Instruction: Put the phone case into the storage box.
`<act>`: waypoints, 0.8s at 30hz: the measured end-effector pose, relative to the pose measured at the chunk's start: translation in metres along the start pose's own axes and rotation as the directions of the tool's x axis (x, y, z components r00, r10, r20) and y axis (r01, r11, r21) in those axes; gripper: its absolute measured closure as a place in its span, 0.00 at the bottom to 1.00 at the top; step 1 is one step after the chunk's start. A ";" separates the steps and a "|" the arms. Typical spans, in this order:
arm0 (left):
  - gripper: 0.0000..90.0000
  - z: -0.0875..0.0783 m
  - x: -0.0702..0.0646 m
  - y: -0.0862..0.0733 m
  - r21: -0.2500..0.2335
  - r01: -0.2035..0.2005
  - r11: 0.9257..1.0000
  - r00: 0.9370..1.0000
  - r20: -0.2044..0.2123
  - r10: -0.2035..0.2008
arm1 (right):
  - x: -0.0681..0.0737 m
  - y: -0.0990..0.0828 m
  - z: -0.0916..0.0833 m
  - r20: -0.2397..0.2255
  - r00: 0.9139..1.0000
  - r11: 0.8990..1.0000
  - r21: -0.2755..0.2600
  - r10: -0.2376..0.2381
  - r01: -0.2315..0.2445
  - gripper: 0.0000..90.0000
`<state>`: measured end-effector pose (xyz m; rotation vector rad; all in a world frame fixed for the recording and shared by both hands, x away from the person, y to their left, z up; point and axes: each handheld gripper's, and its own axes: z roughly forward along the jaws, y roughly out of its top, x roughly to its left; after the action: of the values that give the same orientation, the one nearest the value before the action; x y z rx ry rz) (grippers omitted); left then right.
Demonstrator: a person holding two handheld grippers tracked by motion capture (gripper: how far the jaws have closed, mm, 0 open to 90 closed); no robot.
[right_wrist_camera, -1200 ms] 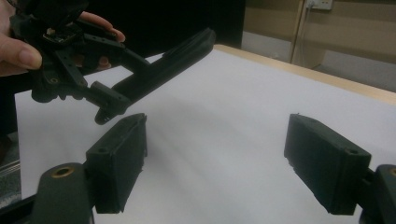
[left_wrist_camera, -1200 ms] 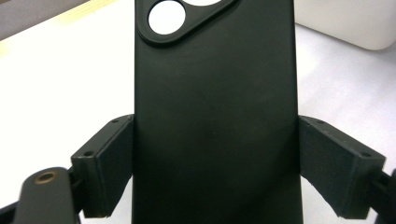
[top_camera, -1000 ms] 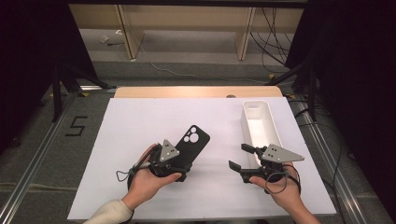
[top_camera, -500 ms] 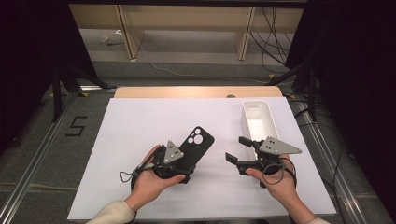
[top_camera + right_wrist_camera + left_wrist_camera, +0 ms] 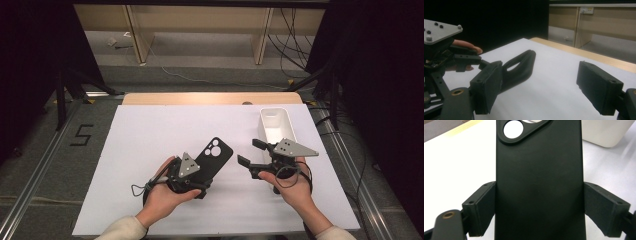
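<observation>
1. Pinching a black soft-plastic phone case with a camera cut-out [image 5: 214, 159] by its long edges in the left hand-held gripper [image 5: 199, 176], lower centre of the high view; pads pressed on both sides in the left gripper view [image 5: 482, 207].
2. Hovering with jaws spread and nothing between them: right hand-held gripper [image 5: 248, 153], lower right of centre, facing the case across a gap.
3. Sitting at the right of the white tabletop [image 5: 150, 135], just behind the right hand: a white oblong plastic bin [image 5: 276, 125], apparently the likely destination.
4. Keeping the left grip steady and the case level for a handover.
5. Bringing the open jaws over the free camera end [image 5: 520, 67], square to the edges, and closing fully before loosening the left grip.
6. Avoiding a twist, since the thin case looks flexible.
</observation>
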<state>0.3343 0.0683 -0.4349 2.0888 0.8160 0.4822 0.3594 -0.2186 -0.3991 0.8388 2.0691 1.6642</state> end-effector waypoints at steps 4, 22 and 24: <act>0.17 0.001 -0.002 0.000 0.004 -0.008 1.000 1.000 0.002 0.008 | 0.000 0.002 0.004 -0.002 1.000 1.000 -0.002 0.009 -0.009 0.25; 0.17 0.004 -0.010 0.002 -0.001 -0.035 0.999 0.999 0.008 0.035 | -0.001 0.005 0.023 -0.005 0.999 0.998 0.034 0.051 -0.051 0.25; 0.17 0.005 -0.011 0.002 0.000 -0.039 0.999 0.999 0.008 0.039 | -0.001 0.004 0.025 -0.002 0.998 0.997 0.044 0.056 -0.056 0.25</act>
<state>0.3297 0.0571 -0.4370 2.1087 0.7719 0.4947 0.3764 -0.2000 -0.4016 0.9172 2.1096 1.6549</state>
